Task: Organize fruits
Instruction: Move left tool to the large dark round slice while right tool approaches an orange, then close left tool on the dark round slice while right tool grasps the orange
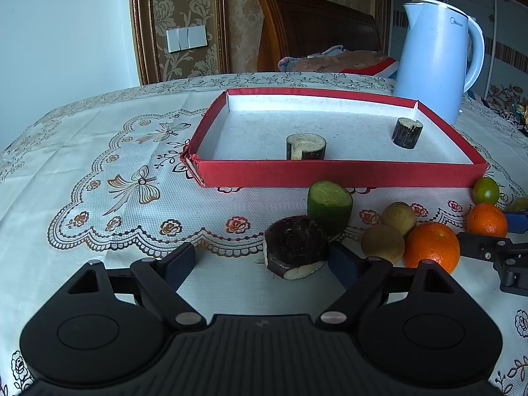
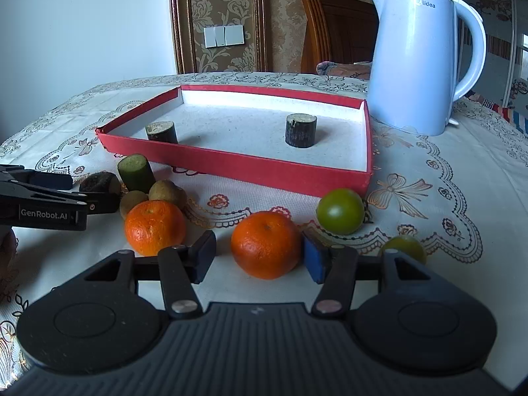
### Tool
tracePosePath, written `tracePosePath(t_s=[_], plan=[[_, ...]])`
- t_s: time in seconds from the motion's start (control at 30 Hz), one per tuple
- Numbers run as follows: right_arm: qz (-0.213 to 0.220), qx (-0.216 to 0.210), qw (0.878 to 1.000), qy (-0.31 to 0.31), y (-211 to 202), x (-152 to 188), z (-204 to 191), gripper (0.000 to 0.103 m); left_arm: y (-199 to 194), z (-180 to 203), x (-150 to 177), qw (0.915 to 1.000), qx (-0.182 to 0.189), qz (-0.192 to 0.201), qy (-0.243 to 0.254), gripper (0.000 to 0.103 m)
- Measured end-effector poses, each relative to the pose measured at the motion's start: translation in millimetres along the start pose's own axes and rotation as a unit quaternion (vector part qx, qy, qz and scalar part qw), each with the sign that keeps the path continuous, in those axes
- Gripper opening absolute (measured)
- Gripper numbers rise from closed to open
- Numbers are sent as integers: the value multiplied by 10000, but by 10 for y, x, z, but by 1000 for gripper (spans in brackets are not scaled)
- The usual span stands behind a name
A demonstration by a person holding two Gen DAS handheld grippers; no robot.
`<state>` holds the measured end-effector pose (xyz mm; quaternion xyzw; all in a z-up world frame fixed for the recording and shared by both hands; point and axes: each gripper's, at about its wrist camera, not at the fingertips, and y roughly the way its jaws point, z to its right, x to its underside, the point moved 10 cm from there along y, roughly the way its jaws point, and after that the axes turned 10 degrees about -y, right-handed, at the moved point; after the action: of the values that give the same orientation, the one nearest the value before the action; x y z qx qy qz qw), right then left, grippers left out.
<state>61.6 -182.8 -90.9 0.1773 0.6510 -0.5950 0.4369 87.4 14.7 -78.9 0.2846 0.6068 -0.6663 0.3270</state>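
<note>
Before the red tray (image 2: 250,168), spread right gripper (image 2: 260,257) fingers flank an orange (image 2: 265,244).

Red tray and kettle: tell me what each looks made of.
Red tray: probably cardboard covered in matte red paper, white inside; its near left corner is split and frayed like torn card. Kettle: looks like smooth, slightly glossy pale blue plastic with a moulded handle and soft highlights.

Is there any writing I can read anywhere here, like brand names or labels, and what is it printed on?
"Midea": on the pale blue kettle, near its top; in the right wrist view the first letter is partly lost in glare.
"GenRobot.AI": on the side of the left gripper, seen from the right wrist view.
Printed letters on the cloth bundle behind the table: too blurred to read.
</note>
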Motion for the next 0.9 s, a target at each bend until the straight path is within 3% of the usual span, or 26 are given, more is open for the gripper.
tracePosePath(t_s=[0.5,0.63,0.87,0.9], plan=[[2,3,10000,4,-2,1,1,54,7,15,-1,10000,-18,10,36,87],[-6,22,10000,-25,-2,7,5,54,-25,80,0,9998,132,52,142,68],[-6,24,10000,-28,0,7,3,54,-60,169,12,9991,245,109,338,50],[-4,24,10000,-26,-3,8,6,54,-66,175,11,9990,241,128,354,41]])
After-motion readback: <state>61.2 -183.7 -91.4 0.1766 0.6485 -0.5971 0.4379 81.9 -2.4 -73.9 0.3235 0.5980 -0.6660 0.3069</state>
